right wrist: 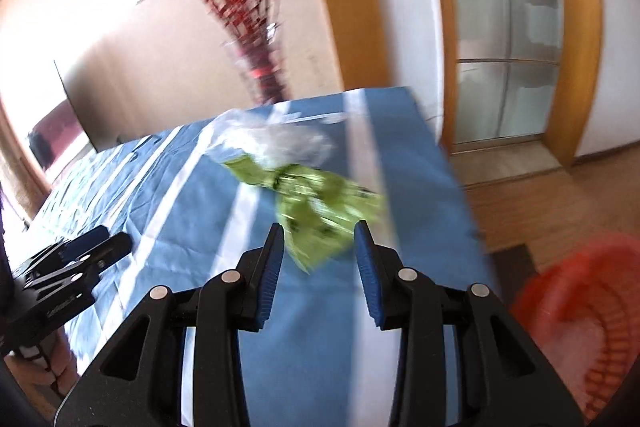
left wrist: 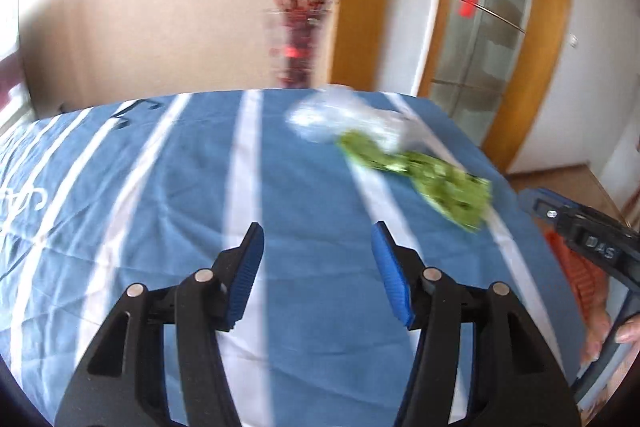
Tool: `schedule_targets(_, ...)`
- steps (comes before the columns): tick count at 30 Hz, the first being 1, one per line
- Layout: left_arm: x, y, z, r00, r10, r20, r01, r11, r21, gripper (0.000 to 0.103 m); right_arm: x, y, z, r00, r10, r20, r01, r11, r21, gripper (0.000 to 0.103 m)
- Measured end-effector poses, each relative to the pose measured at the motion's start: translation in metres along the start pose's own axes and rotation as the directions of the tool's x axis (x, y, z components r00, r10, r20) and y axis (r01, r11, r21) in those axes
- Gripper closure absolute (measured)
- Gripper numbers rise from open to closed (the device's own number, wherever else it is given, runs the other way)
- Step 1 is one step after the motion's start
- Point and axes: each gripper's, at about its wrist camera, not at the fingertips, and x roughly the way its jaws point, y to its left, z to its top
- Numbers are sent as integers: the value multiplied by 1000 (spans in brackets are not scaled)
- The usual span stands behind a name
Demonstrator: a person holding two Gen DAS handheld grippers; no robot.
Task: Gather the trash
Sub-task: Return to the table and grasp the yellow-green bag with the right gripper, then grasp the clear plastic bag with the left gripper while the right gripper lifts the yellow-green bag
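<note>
A crumpled green wrapper (left wrist: 440, 183) (right wrist: 320, 203) lies on the blue striped tablecloth (left wrist: 160, 187) (right wrist: 424, 195), touching a clear plastic bag (left wrist: 340, 119) (right wrist: 276, 143) behind it. My left gripper (left wrist: 318, 231) hovers open over bare cloth, with the wrapper ahead to its right. My right gripper (right wrist: 320, 227) stands open just short of the wrapper, whose near end shows between the fingertips without either pad pressing on it. The right wrist view catches the left gripper (right wrist: 116, 237) low at the left edge. Both views are motion-blurred.
A red slatted basket (right wrist: 580, 307) (left wrist: 580, 275) stands on the wooden floor past the table's right edge. A tall vase of red blossom branches (left wrist: 298, 39) (right wrist: 256, 67) rises behind the table. A glass door in a wooden frame (right wrist: 508, 47) is at the right.
</note>
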Motion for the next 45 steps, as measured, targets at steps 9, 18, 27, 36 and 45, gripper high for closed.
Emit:
schedule_targets(9,8,44,8,999,30,11,-30,998,-60,47,92,20,28,983,-100,-152,96,995,-30,65)
schedule_targets(18,23,47,8,1000,14,-13,-15,997,-76,47,101,19,17,976,-117,-185,104,991,-79,99)
schedule_targets(27,32,20,21,999,-30,-18,29,998,-48,47,13,-12,-14,993,-89,-83,87,996,-35,101)
schedule_targets(36,94,-66,81,997,-79,-15,79,997,2,31,-44,-80,-12,976,-215,34,210,971,113,101)
schedule_targets(45,184,-90,96,984,11,-180,-4,999,41,83,-50,-97,-16,980,-195,44,186,970,158,101)
